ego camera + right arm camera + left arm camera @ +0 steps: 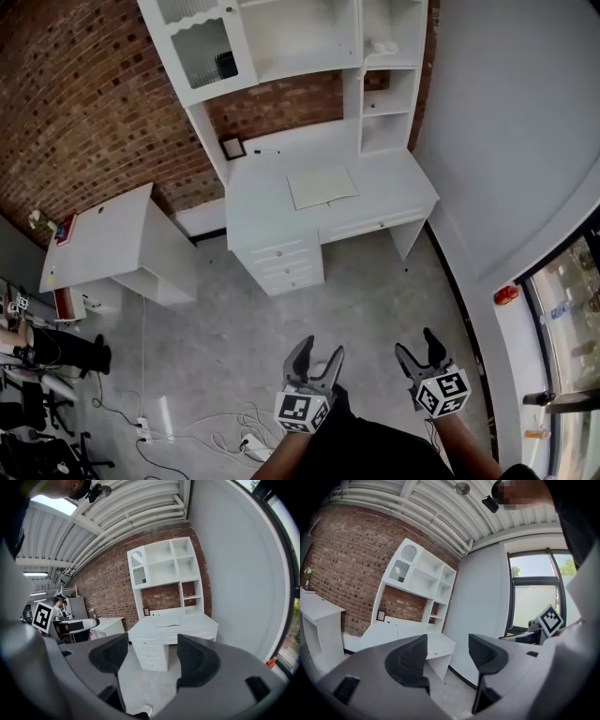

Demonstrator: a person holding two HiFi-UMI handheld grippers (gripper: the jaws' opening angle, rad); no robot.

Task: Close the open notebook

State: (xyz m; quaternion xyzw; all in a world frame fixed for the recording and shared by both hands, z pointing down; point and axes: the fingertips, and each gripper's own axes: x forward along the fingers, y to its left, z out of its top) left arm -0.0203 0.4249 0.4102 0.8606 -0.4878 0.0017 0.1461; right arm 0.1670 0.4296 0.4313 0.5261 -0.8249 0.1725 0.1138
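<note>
**While the notebook lies open on the far desk, both grippers hang empty**

Because it looks to be only sheets of paper between thin covers, the notebook (322,187) should be light and floppy, and it is likely to slide on a smooth top. It lies spread flat, pale pages up, about the middle of the white desk (398,195), which stands at the far side of the room under the shelf unit (300,37) and against the brick wall (84,103). From here I cannot tell where its spine runs or which half is the cover. The safest hold is probably the free outer edge of one half, well away from the fold, pinched thinly and swung over. Loose pages may fan or slip out of the pinch, so the other gripper pressing on the resting half would help.

The left gripper (322,347) hangs low and near, over the grey floor (234,328), well apart from the desk. Its ribbed dark pads (410,660) stand moderately apart, with only floor and the desk's corner seen between them. The right gripper (413,342), near it on the right, is spread about as wide. Nothing sits in its gap either, and neither touches anything. By my reading the closing has not begun.
</note>
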